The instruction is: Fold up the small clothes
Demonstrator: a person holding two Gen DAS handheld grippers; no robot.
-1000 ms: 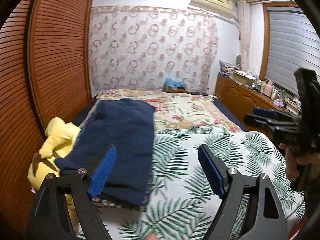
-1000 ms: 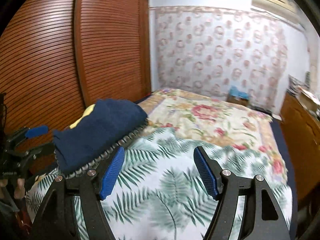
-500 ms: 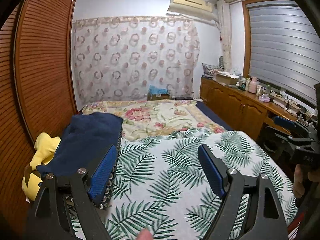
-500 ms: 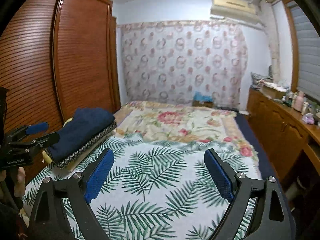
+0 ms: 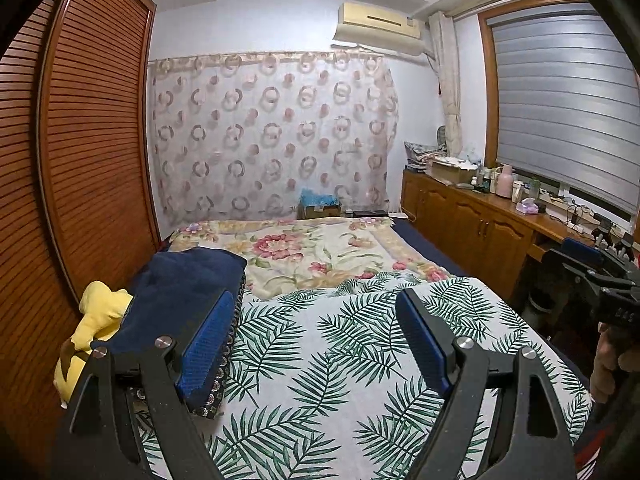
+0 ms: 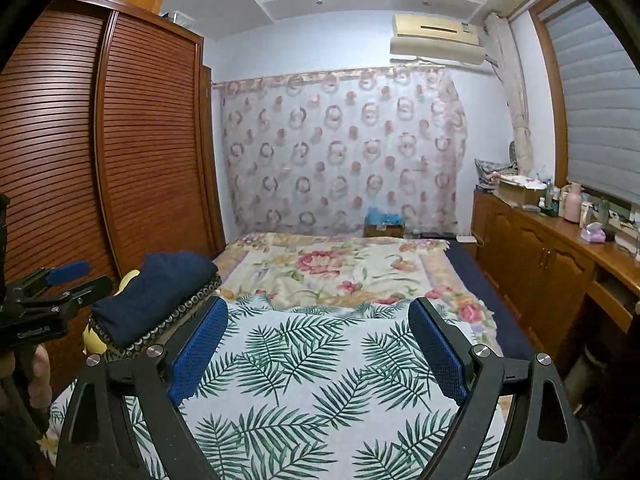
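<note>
A folded navy garment (image 5: 184, 292) (image 6: 156, 292) lies on a cushion with a dotted border at the left edge of the bed. My left gripper (image 5: 316, 300) hovers open over the palm-leaf bedspread (image 5: 320, 360), and its left pad (image 5: 206, 344) overlaps the navy pile in the picture without gripping it. My right gripper (image 6: 318, 312) is also open and empty above the same bedspread (image 6: 320, 380), to the right of the pile. Each gripper shows in the other's view, held by a hand: the right gripper (image 5: 592, 276), the left gripper (image 6: 52, 292).
A yellow plush toy (image 5: 96, 320) lies under the pile beside the louvred wardrobe (image 5: 92, 160). A floral blanket (image 5: 304, 248) covers the far half of the bed. A wooden sideboard (image 5: 480, 220) with bottles and boxes runs along the right, under the blind.
Both grippers have drawn back from the navy pile and swung right, so it now sits smaller at the left. The right gripper's jaws have widened. Nothing is held.
</note>
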